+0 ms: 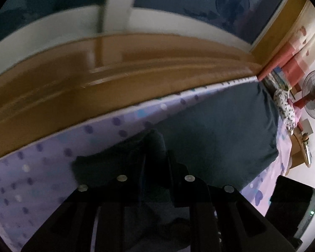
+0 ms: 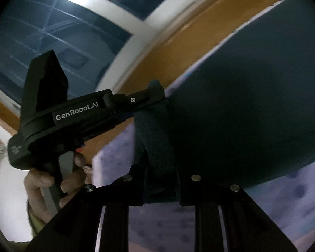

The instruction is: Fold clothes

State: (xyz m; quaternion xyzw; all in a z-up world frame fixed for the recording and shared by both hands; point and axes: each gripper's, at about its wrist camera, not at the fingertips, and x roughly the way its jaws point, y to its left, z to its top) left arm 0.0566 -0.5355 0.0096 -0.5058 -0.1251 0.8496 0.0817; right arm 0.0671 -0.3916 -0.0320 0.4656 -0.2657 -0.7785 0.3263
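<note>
Pinching dark garment (image 1: 220,130) edge with both | left hand-held gripper (image 1: 155,147) and right hand-held gripper (image 2: 159,157) clamped on cloth, side by side | garment spreads right of frame over bed sheet (image 1: 31,168)

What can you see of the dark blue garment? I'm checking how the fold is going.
The dark blue garment is a soft, matte, plain cloth spread over the dotted lilac bedsheet, reaching close to the wooden bed frame. One edge is lifted and bunched: the left claw pinches a fold of it, and the right claw grips a strip nearby. The frames are blurred, so seams and type of clothing cannot be told.
</note>
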